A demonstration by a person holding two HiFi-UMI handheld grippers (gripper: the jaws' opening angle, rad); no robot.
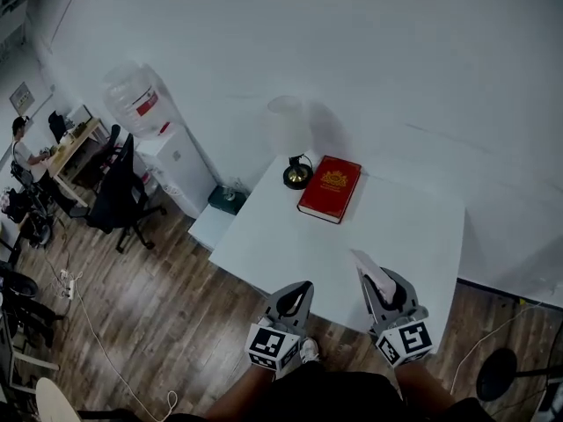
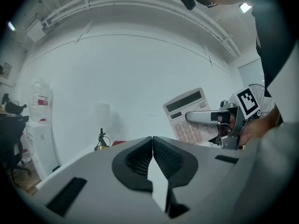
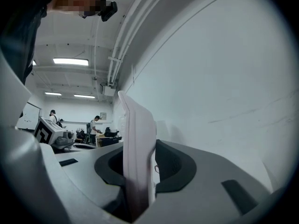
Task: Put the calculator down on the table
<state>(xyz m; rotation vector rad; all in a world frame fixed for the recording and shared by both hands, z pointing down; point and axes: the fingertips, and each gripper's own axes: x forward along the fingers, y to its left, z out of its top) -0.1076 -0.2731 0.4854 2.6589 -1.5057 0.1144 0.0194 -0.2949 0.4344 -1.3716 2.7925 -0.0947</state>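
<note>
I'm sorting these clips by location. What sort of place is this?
Probably an office or lab workroom: a water cooler against the wall, a black office chair, and a work desk further back.

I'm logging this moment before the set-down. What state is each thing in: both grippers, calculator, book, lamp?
Left gripper: shut, empty.
Right gripper: shut on the calculator.
Calculator: held on edge in the air, not yet on the table.
Book: closed, lying flat on the table.
Lamp: standing upright beside the book.
</note>
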